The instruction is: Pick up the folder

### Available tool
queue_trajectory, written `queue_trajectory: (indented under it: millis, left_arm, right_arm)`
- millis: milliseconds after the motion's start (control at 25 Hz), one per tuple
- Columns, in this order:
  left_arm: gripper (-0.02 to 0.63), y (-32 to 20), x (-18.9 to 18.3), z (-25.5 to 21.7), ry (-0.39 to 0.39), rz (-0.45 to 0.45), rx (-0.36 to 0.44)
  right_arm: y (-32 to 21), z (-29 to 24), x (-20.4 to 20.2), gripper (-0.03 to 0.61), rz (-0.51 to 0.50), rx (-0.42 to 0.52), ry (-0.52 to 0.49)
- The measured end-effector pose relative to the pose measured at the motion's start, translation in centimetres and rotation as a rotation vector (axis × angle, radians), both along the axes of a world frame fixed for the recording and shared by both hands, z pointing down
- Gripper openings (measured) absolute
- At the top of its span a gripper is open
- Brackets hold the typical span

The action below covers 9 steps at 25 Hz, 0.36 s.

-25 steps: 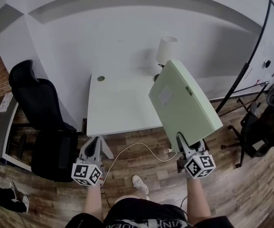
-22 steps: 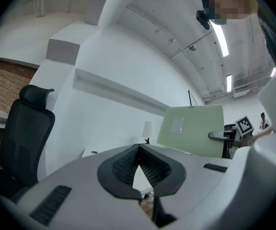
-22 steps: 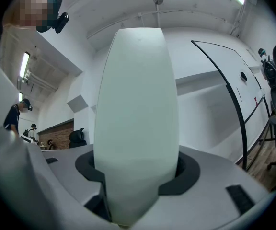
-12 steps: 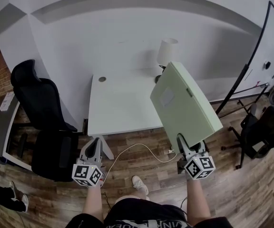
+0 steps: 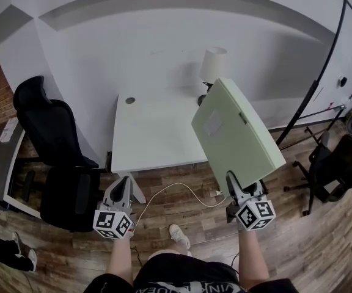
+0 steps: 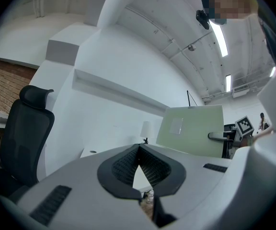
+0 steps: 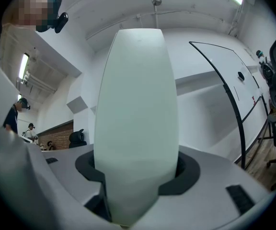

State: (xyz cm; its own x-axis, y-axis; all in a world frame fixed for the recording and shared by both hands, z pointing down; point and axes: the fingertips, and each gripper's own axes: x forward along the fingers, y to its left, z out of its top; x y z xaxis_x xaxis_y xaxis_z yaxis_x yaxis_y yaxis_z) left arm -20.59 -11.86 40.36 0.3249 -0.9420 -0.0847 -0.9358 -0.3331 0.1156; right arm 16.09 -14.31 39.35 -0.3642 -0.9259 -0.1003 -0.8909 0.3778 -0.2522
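Stage: pick-up looks done, imo. Folder is off the desk & up in the air, nothing under it touching.
Left to do: not much, prob. just keep the hold. Task names no place to set it down, so no further step to read from here.
R gripper: clamped on the folder's near, low end. Jaws stand wide apart bc the thing is thick. Dark pads press it from both sides, plain in the right gripper view.
L gripper: jaws together, nothing betw. them. Idle, low by the desk's near left corner, over the wood floor, well apart from the folder.
Folder, place: held slanting. Low end sits in the R gripper near the person, top end leans away over the desk's right edge, near the lamp. Can't tell for sure from the head view if the top corner clears the lamp; looks apart.
Folder, look: pale green, box-file type w/ a broad spine, not a thin sleeve. Whitish rectangular label on the big face, small dark fitting near the edge. Face flat, no sag, no papers sticking out.
Handling: judged stiff & fairly bulky. Held by one end only, so the weight hangs far out from the jaws & it could pivot or slip if the grip eases.
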Motion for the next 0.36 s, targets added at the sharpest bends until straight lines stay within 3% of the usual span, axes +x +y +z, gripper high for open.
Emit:
queue_trajectory:
  millis: [360]
  left_arm:
    - [0.012,0.05,0.7,0.1,-0.004,0.0,-0.004]
  right_arm:
    - [-0.04,0.23,0.12,0.287,-0.006,-0.002,0.007]
